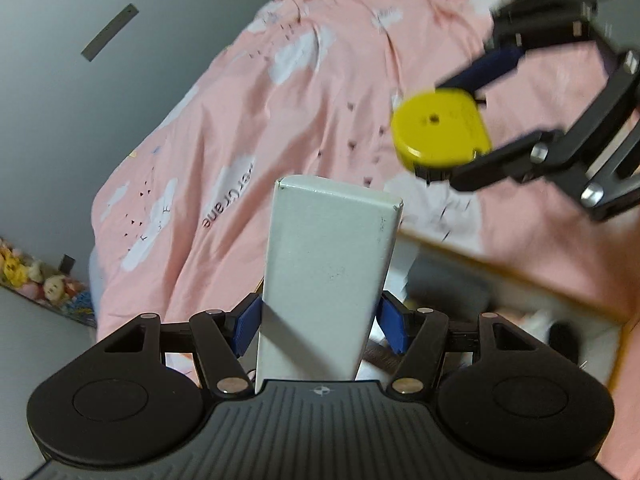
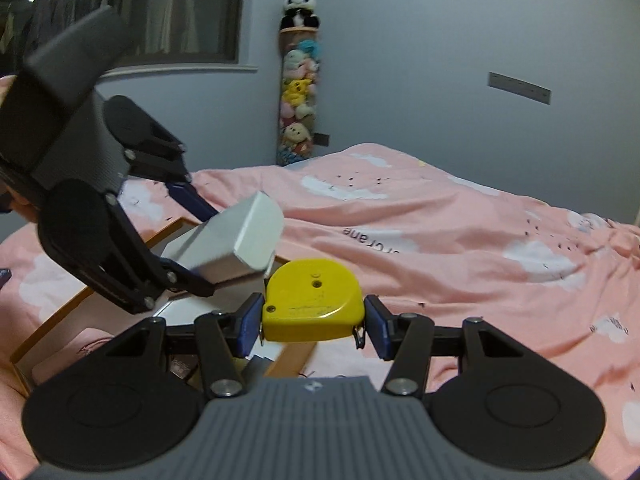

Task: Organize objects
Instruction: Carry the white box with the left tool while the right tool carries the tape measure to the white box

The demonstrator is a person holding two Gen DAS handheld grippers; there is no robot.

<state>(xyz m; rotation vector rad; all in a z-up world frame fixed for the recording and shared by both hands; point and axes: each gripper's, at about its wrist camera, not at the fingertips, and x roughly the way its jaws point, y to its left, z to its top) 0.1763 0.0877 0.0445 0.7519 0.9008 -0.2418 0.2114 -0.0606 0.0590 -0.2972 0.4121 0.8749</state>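
A tall white box (image 1: 326,276) stands up between the blue pads of my left gripper (image 1: 320,326), which is shut on its lower end. My right gripper (image 2: 313,322) is shut on a yellow tape measure (image 2: 314,306), pads pressing both its sides. In the left wrist view the right gripper (image 1: 460,132) hangs at the upper right with the tape measure (image 1: 440,130) over the pink bedspread. In the right wrist view the left gripper (image 2: 200,240) reaches in from the left, carrying the white box (image 2: 236,246) tilted above a wooden-framed tray (image 2: 52,320).
A pink bedspread (image 2: 460,248) with white clouds covers the bed. The wooden-framed tray (image 1: 520,284) lies on it with small items inside. A hanging column of plush toys (image 2: 298,92) is on the grey wall, a window at the upper left.
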